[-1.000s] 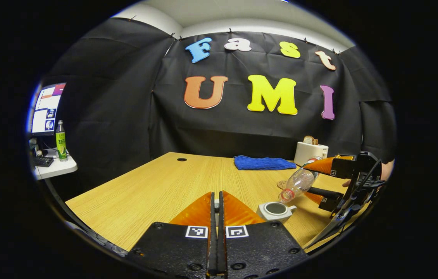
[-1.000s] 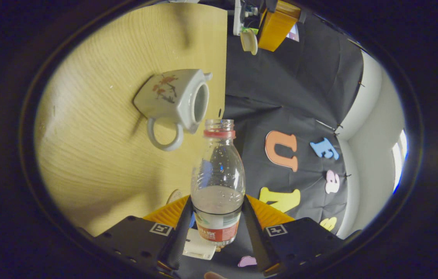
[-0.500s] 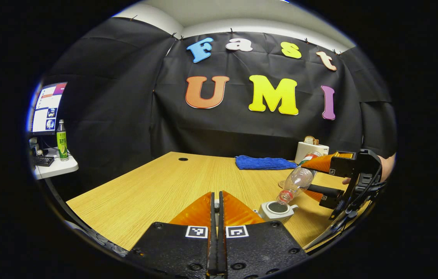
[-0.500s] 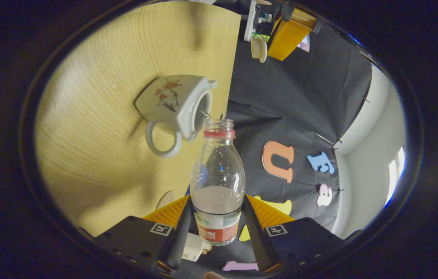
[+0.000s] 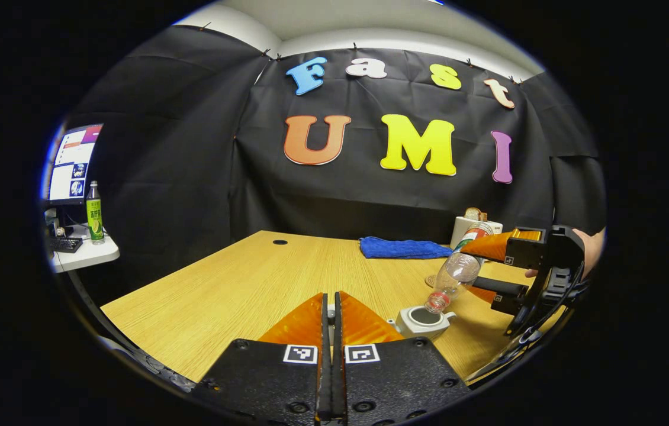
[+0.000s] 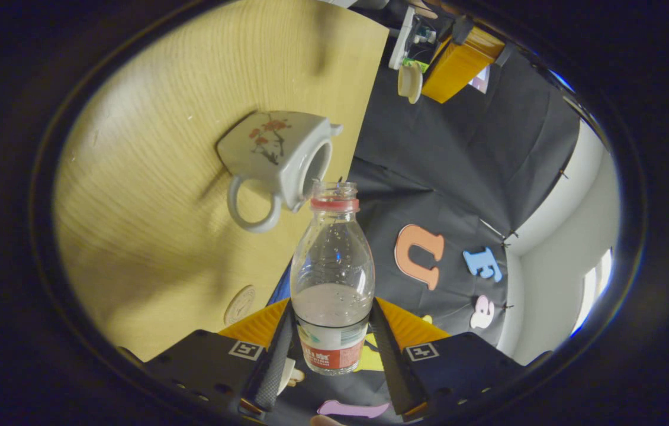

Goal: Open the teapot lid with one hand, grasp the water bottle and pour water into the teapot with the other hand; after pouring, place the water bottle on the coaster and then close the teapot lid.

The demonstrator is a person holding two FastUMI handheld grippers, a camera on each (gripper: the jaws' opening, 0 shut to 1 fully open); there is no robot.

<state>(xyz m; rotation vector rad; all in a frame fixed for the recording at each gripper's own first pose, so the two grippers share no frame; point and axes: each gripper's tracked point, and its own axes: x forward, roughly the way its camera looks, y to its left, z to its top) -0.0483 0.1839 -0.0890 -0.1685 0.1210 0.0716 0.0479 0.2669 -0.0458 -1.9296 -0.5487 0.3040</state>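
The left gripper [image 5: 331, 316] pinched the lid [image 6: 410, 81] while the right gripper [image 6: 330, 331] clamped the tilted bottle [image 6: 332, 278] over the open teapot [image 5: 423, 320]; pouring seemed underway, and the coaster [image 6: 240, 304] waited.

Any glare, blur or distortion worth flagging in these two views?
Left gripper view: sharp, strong fisheye bend along the table edge, no glare. Right gripper view: rolled sideways, teapot casts a soft shadow, water bottle crisp with small highlights, a bright washed-out patch at the right margin.
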